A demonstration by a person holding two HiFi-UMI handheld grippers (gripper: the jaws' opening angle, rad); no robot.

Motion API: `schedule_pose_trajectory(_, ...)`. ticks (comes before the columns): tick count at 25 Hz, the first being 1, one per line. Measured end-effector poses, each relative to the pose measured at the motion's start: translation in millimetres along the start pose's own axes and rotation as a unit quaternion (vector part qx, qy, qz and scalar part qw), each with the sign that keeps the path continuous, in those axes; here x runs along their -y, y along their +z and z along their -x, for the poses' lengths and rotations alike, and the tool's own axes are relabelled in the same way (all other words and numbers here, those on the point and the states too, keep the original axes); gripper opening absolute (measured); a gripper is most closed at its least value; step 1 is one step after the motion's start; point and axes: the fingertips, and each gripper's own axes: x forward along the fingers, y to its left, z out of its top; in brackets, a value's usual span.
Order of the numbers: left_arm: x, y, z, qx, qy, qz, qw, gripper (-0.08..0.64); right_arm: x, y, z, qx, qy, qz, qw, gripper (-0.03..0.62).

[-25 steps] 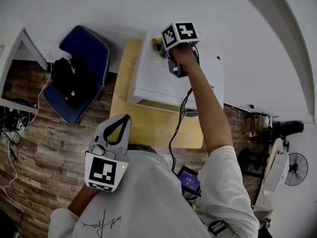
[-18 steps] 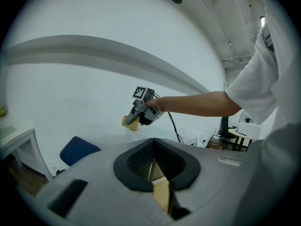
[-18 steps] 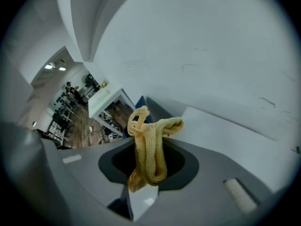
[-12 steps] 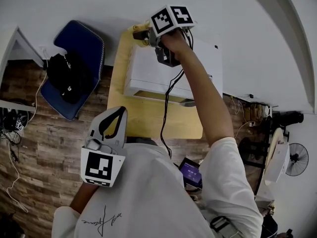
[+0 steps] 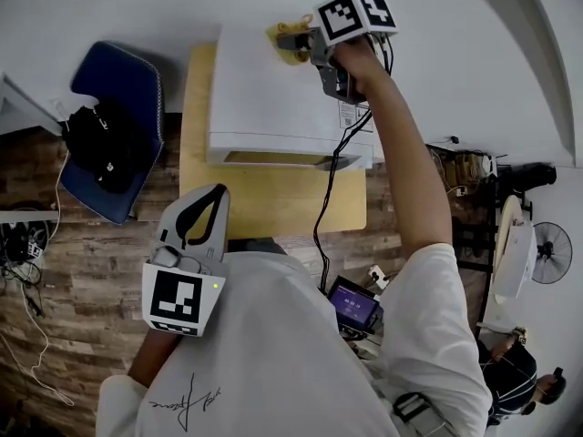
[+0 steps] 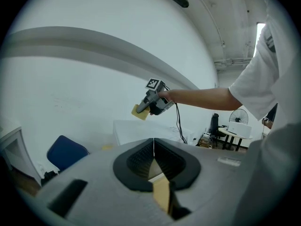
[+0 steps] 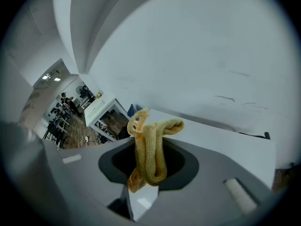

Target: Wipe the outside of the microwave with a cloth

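A white microwave [image 5: 273,98] stands on a light wooden table [image 5: 273,208] against the wall. My right gripper [image 5: 293,40] is shut on a folded yellow cloth [image 5: 287,44], holding it over the back of the microwave's top. In the right gripper view the cloth [image 7: 150,149] hangs bunched between the jaws, above the white top [image 7: 225,145]. My left gripper [image 5: 202,209] is held low near my chest, short of the table's front edge, jaws closed together with nothing in them. In the left gripper view the right gripper [image 6: 151,103] and cloth [image 6: 139,112] show above the microwave [image 6: 146,128].
A blue chair [image 5: 109,126] with a black bag [image 5: 96,144] on it stands left of the table. A black cable [image 5: 328,198] runs from the right gripper down across the table. A desk with a fan [image 5: 547,253] stands at the far right.
The right gripper with the cloth swung left across the microwave's top, then came back right toward the rear middle. The left gripper stayed put.
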Motion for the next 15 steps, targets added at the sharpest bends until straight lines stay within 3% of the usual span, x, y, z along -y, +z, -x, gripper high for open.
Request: schedule_pose_trajectory(15, 48.0, 8.1, -44.8, -0.014, -0.058, -0.023, 0.9979, -0.005, 153.4, -82.9, 105.4, 0.010, -0.110, -0.098, 0.989, 0.118)
